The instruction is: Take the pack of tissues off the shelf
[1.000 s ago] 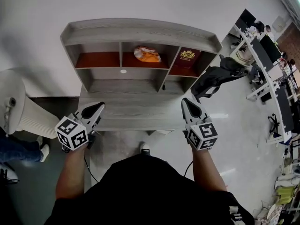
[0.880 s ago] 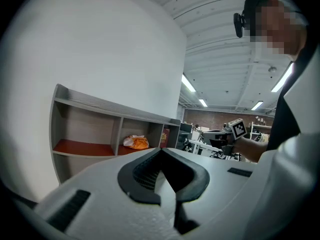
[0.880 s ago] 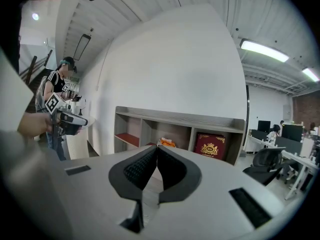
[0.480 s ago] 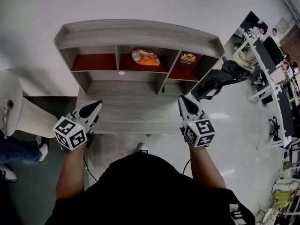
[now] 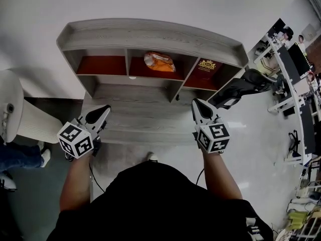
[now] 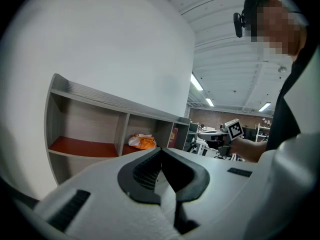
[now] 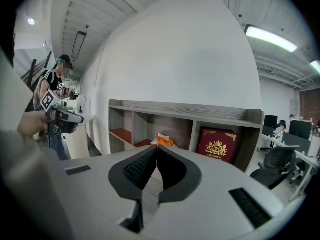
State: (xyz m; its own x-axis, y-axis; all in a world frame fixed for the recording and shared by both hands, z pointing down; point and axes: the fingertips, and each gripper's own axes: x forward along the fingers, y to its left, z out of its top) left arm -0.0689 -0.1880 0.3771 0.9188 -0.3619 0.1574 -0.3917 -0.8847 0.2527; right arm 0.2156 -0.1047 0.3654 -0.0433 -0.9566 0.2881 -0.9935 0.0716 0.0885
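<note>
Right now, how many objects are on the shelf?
2. The orange pack of tissues lies in the middle compartment of the shelf; a red box with a gold emblem stands in the right one. Deep corners may hide more.

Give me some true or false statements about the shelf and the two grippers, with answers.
The orange pack of tissues lies in the middle compartment of the shelf. True.
The right gripper holds the pack. False: its jaws are together on nothing, short of the shelf.
The red box with a gold crest stands in the right compartment. True.
The left gripper is wide open. False: it is shut and empty.
</note>
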